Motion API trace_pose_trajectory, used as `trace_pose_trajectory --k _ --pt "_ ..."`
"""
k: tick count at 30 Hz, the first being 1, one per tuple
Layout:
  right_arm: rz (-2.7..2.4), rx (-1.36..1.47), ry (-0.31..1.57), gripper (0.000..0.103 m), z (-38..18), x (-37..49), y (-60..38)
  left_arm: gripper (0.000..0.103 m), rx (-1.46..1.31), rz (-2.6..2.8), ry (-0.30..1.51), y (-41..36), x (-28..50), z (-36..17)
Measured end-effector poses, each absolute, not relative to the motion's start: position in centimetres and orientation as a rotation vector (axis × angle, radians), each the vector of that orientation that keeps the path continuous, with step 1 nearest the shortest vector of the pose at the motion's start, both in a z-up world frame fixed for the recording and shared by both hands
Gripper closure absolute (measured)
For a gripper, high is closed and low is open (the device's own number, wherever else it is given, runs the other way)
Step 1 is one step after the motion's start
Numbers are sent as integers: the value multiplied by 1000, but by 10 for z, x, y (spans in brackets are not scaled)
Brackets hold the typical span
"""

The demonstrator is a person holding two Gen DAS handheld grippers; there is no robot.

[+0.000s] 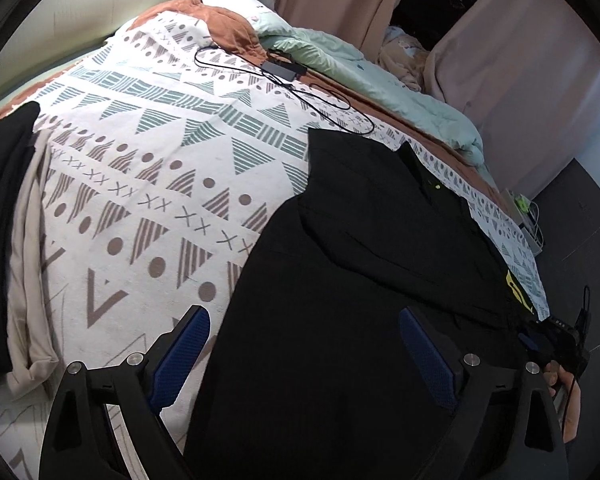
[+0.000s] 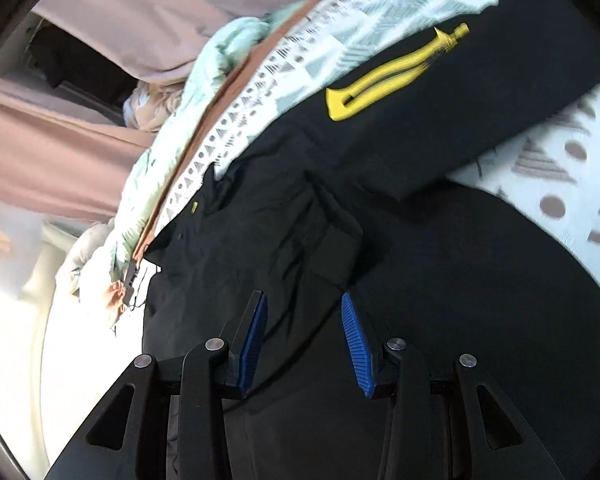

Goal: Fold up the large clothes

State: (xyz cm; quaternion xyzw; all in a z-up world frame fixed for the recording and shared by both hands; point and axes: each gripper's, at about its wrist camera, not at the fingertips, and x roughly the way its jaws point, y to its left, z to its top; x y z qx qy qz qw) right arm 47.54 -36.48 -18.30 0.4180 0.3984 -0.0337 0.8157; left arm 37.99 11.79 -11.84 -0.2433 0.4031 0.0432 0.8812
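Black shirt (image 1: 372, 240) lies spread on patterned bedspread (image 1: 148, 184), yellow print (image 2: 384, 80) near one edge. Left gripper (image 1: 304, 328) above shirt, jaws wide apart, empty. Right gripper (image 2: 304, 312) over shirt, jaws part-open, nothing pinched. Folded pile (image 1: 4, 216) at bed's left edge.

Black garment (image 1: 360, 260) w/ yellow print (image 2: 384, 84), on white bedspread (image 1: 160, 168) w/ teal & brown triangles, dots; mint quilt (image 1: 380, 76) beyond.
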Motion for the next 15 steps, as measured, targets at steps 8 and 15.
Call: trace_pose_trajectory --k 8,15 --pt "-72 837 900 91 -209 500 -360 8 -498 120 857 122 384 -124" --pt "-63 837 840 85 -192 499 -370 8 -532 118 830 124 377 -111"
